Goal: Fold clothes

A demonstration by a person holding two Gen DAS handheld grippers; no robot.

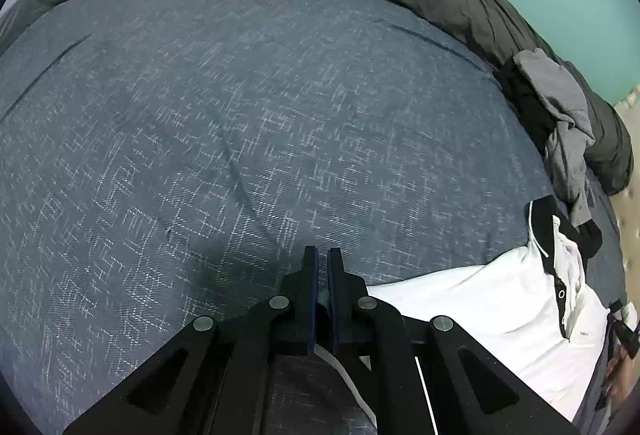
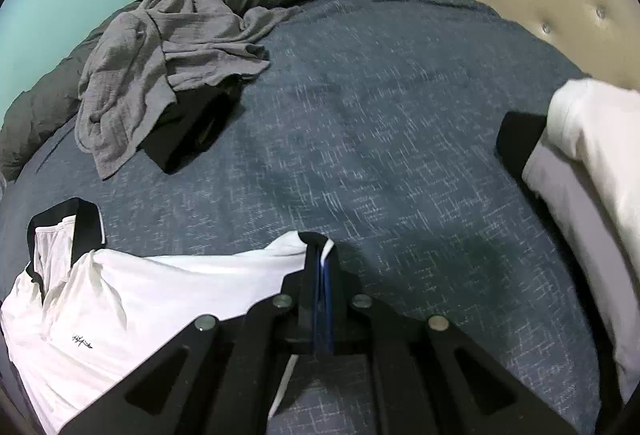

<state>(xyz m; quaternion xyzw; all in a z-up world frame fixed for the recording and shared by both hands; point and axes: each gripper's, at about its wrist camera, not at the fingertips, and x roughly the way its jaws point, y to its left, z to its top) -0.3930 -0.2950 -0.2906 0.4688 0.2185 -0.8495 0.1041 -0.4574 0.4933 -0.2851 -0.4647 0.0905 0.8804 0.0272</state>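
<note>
Two downward wrist views, apparently sharing bed (image 1: 240,115)

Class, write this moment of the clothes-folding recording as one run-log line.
task: fold clothes | left gripper: shut on white polo shirt | right gripper: shut on its sleeve | grey garment: unfolded on bed

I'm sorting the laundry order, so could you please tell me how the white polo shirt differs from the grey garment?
The white polo shirt is spread fairly flat; the grey garment lies crumpled in a heap. The polo shirt has a black collar; the grey garment shows none. The right gripper pinches the polo shirt; the grey garment lies untouched. Both rest on the blue bedspread.
</note>
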